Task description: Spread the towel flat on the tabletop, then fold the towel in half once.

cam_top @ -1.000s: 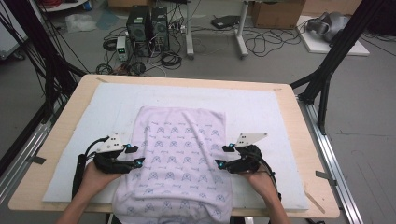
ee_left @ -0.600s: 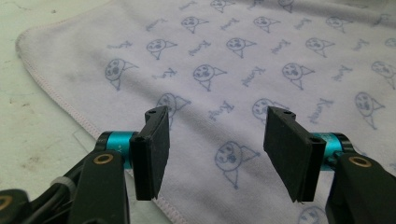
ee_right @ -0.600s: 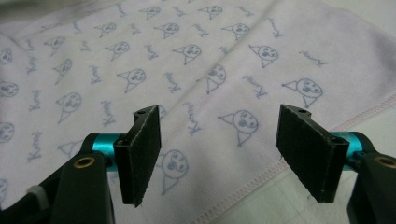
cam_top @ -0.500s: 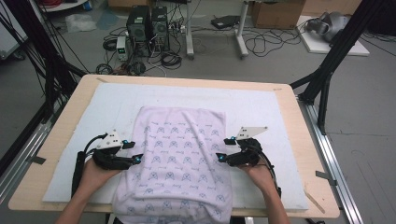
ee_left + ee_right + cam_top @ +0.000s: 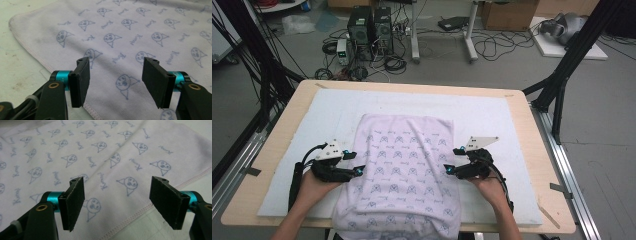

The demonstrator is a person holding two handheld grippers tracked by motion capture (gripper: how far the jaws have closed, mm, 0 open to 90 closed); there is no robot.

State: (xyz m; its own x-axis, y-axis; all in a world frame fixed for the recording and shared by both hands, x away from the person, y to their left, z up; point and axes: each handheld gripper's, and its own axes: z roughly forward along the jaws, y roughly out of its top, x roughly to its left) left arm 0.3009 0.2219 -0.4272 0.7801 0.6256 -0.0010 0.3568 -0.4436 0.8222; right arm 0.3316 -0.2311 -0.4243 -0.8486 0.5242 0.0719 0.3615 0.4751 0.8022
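Now both hand-held grippers [image 5: 354, 170] [image 5: 451, 167] wide, empty

The high view looks forward and down from above the counter's [image 5: 272, 165] near edge, taking in its whole top. Each claw camera sits low and close, facing inward across the towel [image 5: 404, 165] from its side edge; all three share that towel.

The pale lilac towel [image 5: 130, 30] is showing a repeated blue script word beside each cartoon face, too small to read.
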